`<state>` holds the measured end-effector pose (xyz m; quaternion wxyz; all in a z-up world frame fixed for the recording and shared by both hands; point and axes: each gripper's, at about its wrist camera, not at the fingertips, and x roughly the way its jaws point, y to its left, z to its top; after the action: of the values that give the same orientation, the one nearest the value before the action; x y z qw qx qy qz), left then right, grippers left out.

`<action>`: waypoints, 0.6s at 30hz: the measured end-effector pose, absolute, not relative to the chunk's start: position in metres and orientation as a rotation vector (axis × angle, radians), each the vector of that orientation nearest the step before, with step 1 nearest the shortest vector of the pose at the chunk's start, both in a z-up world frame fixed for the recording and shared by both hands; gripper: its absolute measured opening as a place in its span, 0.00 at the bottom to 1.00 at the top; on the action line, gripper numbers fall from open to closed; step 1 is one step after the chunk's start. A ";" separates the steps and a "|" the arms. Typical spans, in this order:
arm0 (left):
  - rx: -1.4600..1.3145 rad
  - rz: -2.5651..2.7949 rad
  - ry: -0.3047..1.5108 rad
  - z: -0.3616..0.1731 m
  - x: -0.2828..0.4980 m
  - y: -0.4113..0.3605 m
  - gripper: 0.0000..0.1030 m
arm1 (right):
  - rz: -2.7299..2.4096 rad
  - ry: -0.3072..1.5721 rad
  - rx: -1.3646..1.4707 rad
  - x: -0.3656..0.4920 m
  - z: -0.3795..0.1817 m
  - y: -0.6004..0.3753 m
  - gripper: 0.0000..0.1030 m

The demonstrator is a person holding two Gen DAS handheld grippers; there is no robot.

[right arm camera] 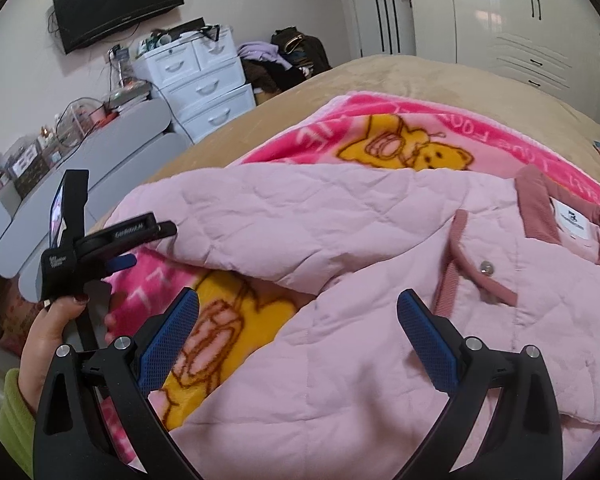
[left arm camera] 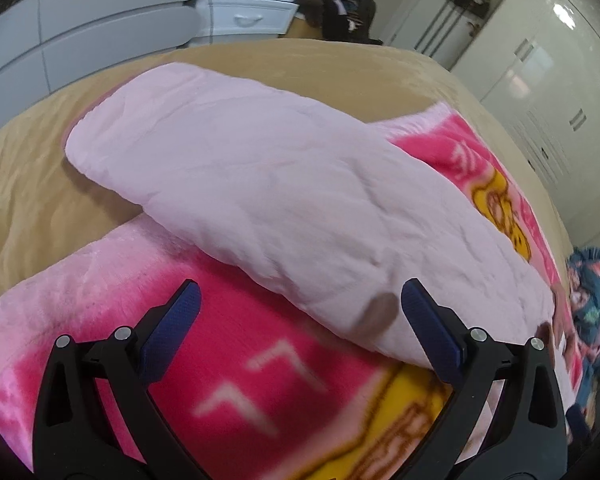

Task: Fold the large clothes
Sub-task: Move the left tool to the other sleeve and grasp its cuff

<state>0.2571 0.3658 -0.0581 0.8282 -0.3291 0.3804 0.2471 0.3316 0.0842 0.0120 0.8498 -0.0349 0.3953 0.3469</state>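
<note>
Left gripper [left arm camera: 300,300]: jaws spread wide, grasping nothing; blue pads hang above the blanket, with the jacket's sleeve edge between them.
Right gripper [right arm camera: 298,310]: jaws released and empty, poised over the jacket's front panel near its hem.
Left gripper, seen from the right wrist [right arm camera: 112,248]: held in a hand [right arm camera: 56,328] at the bed's left side, a green sleeve [right arm camera: 14,416] at the wrist; one blue pad shows beside the sleeve tip, whether touching it cannot be told.
Pink quilted jacket [right arm camera: 340,320]: lies on the blanket, front up, collar toward the right; darker ribbed collar [right arm camera: 536,204], white label [right arm camera: 576,220], one snap button [right arm camera: 486,267] on the placket.
Jacket sleeve [left arm camera: 260,184]: folded across, lying slantwise over the blanket and reaching past its edge onto the bed cover.
Blanket [left arm camera: 260,380]: hot pink and pale pink plush with a yellow bear print [right arm camera: 416,148], spread under the jacket.
Bed [right arm camera: 440,76]: tan cover, carries the blanket.
Surroundings: white drawer unit [right arm camera: 204,88], wall television [right arm camera: 116,4], heap of clothes [right arm camera: 284,56], white wardrobe [right arm camera: 520,20].
</note>
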 end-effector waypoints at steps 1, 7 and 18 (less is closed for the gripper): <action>-0.719 0.523 0.798 -0.060 0.256 0.370 0.91 | 0.733 0.836 -0.073 0.332 0.010 0.085 0.96; -0.875 0.504 0.695 -0.070 0.251 0.399 0.91 | 0.737 0.867 -0.060 0.334 -0.001 0.084 0.96; -0.965 0.513 0.506 -0.072 0.242 0.416 0.82 | 0.663 0.872 0.004 0.334 -0.005 0.038 0.96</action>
<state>0.2420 0.4157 -0.0720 0.8240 -0.4540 0.2381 0.2411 0.3341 0.0383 -0.0050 0.8538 0.0019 0.4145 0.3151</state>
